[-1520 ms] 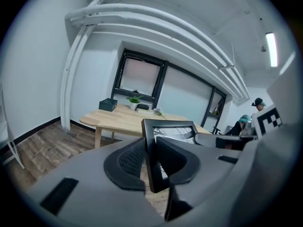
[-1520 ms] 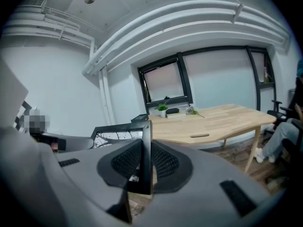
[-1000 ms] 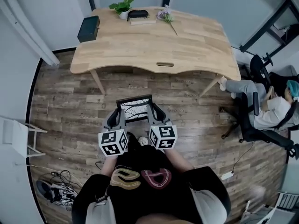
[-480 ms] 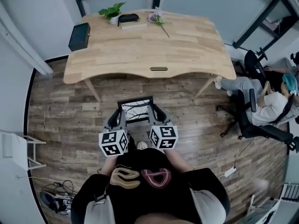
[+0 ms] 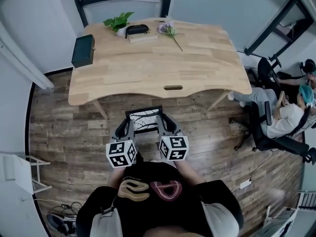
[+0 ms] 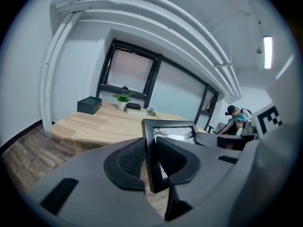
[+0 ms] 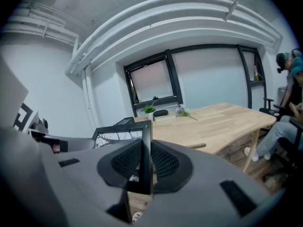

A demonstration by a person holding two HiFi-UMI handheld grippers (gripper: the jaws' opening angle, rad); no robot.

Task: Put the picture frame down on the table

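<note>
A black picture frame [image 5: 144, 119] with a branch print hangs over the wooden floor, short of the table's near edge. My left gripper [image 5: 124, 128] is shut on its left side and my right gripper [image 5: 165, 124] is shut on its right side. In the left gripper view the frame's [image 6: 152, 155] left bar stands clamped between the pads. In the right gripper view the frame's [image 7: 146, 150] right bar is pinched edge-on. The light wooden table [image 5: 158, 58] lies ahead.
On the table's far side stand a dark green box [image 5: 83, 51], a potted plant [image 5: 118, 22], a black case on a book [image 5: 138, 30] and a flower sprig [image 5: 169, 32]. A seated person [image 5: 284, 115] on an office chair is at the right.
The table has come slightly nearer in the head view as I step towards it. Both grippers keep their hold on the frame.
</note>
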